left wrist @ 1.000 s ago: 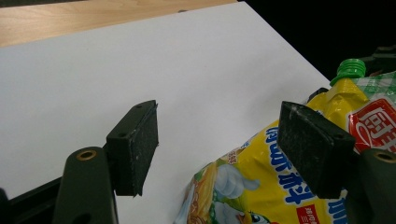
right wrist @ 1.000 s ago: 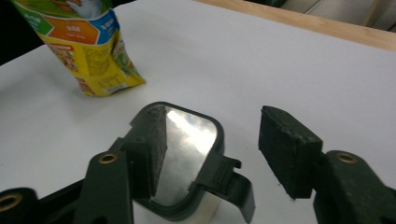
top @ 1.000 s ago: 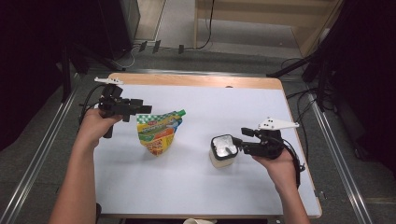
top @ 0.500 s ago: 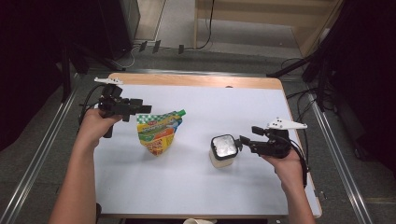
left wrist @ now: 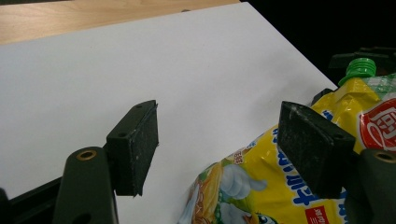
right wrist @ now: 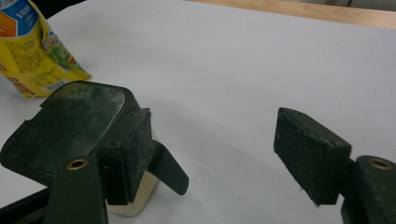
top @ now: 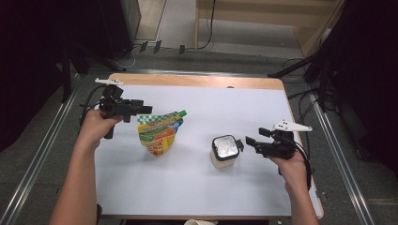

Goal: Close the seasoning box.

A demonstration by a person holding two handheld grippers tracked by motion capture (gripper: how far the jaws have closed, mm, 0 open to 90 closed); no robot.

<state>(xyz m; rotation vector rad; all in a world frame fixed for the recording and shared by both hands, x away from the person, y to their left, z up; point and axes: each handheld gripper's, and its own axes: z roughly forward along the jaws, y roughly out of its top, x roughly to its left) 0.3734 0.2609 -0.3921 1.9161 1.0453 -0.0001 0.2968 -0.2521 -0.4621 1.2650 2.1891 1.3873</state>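
Note:
A yellow snack pouch point(top: 159, 133) with a green cap point(top: 182, 113) lies left of centre on the white table point(top: 197, 187). My left gripper point(top: 145, 110) hovers at the pouch's upper left corner, open. In the left gripper view the pouch point(left wrist: 261, 186) lies under the right jaw, and the left gripper point(left wrist: 217, 144) holds nothing. A cream jar with a dark lid point(top: 224, 147) stands right of centre. My right gripper point(top: 247, 142) sits just right of the jar, its jaws just having been opening, with nothing between them. In the right gripper view the lid point(right wrist: 81, 116) lies beside the left jaw.
A wooden strip point(top: 197, 80) runs along the table's far edge. Metal rails point(top: 42, 154) flank both sides, with cables and dark equipment on the floor beyond. A pale round object point(top: 199, 222) pokes in at the near edge.
The right gripper has drawn back to the right, away from the jar, and its jaws have widened. The left gripper and the pouch have not moved.

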